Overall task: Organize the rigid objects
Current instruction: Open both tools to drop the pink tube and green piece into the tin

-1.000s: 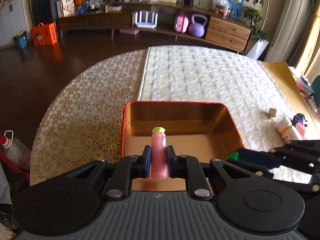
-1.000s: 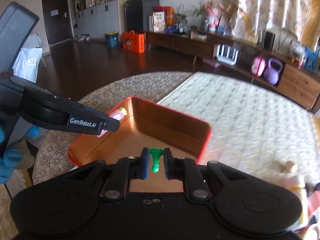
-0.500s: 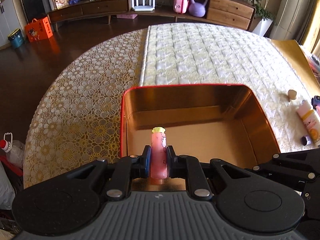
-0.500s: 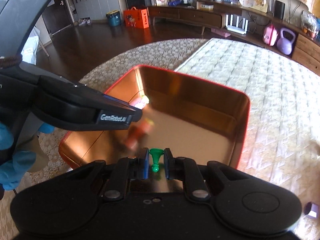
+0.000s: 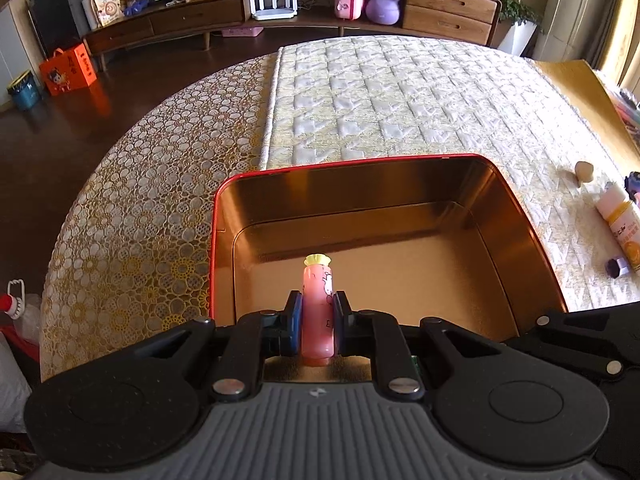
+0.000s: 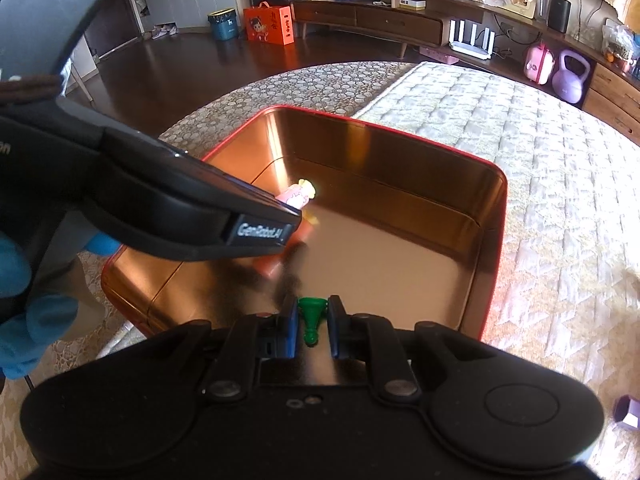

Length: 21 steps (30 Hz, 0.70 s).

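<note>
My left gripper (image 5: 316, 322) is shut on a pink tube with a yellow cap (image 5: 317, 312) and holds it over the near left part of an open red tin with a gold inside (image 5: 360, 216). My right gripper (image 6: 313, 326) is shut on a small green pawn-shaped piece (image 6: 310, 316) over the tin's near edge (image 6: 496, 240). In the right wrist view the left gripper (image 6: 256, 232) reaches in from the left, with the pink tube's tip (image 6: 300, 194) showing beyond it. The tin's floor is bare.
On the quilted cloth right of the tin lie a small wooden knob (image 5: 584, 170), a white and orange tube (image 5: 622, 226) and a small purple piece (image 5: 616, 267), which also shows in the right wrist view (image 6: 628, 412). The round table's edge drops off at the left.
Both grippers have moved forward and down over the tin, still holding their objects. The tin now fills more of both views.
</note>
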Available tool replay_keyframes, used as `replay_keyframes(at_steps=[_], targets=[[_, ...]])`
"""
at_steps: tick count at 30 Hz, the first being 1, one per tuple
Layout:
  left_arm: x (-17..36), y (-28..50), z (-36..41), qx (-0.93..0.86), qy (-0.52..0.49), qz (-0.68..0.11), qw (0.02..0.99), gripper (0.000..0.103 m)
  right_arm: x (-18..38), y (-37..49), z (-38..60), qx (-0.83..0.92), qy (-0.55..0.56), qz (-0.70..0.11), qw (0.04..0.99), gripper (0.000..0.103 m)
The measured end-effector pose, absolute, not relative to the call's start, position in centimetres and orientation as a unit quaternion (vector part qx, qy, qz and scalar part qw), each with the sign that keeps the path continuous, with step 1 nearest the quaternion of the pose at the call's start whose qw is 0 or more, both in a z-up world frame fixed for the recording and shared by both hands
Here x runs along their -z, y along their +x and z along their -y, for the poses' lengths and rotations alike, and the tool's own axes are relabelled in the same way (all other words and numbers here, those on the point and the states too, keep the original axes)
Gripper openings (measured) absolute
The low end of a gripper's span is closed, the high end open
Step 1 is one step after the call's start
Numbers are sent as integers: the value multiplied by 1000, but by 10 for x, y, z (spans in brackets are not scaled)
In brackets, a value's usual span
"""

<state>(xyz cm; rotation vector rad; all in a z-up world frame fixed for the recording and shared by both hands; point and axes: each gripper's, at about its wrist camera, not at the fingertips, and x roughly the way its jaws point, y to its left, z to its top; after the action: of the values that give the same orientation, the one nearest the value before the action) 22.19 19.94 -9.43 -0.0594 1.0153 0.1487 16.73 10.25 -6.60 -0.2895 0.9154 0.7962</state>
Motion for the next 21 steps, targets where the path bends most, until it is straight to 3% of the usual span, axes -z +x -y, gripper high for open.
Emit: replay_keyframes(at_steps=[7,12,21], targets=[[96,221,-197,-77,-12,-491,868,16,62,168,-101,-374,-118,-435,810,24],[97,220,-195,-80,-7,-492,867,16,57,161,-95,-388,-121,-423,810,37],[82,208,-198,-86,-18,-477,875,16,38,155,-79,-394,-100,-408,818,46]])
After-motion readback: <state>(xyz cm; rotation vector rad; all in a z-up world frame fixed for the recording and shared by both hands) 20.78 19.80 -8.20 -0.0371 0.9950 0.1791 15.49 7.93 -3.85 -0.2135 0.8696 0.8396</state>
